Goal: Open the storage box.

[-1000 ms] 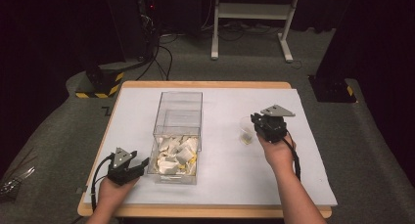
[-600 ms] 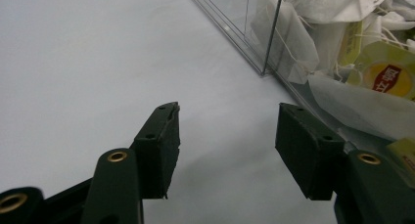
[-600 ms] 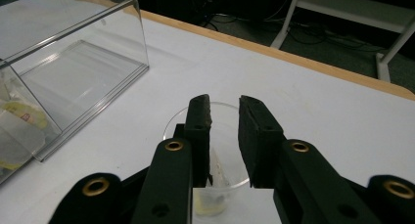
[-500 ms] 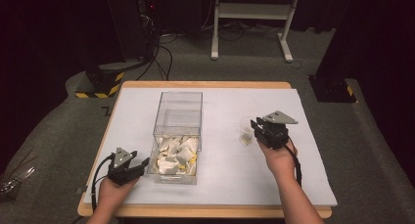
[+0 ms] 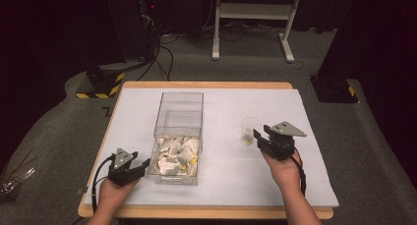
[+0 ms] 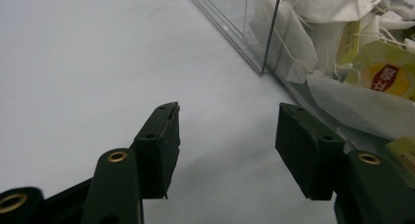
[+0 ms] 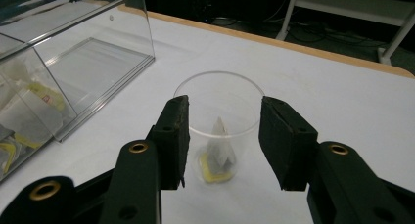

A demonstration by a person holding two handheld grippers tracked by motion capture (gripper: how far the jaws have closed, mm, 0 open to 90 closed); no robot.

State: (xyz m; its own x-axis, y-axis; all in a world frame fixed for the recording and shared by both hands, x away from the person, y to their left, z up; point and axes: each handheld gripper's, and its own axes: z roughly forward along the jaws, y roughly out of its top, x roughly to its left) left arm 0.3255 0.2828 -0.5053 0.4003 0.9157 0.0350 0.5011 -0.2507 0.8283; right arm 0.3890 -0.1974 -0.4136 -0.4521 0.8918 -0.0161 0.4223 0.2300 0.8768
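So one tea bag is already sitting in the clear cup, at about 3 o'clock from the clear box of tea bags. The right gripper sits just beside the cup and its jaws have just been opening, nothing between them now. The left gripper rests at 9 o'clock of the box, jaws apart and empty. I'd say the drop is done; plenty of bags are left in the box.

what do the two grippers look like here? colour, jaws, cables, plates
Both are black. Left gripper and right gripper each carry a grey three-cornered plate on top and trail a black cable past the hand. Jaws are flat, blocky black pads on arms with brass-ringed holes. Forearms are bare, no sleeves in view.
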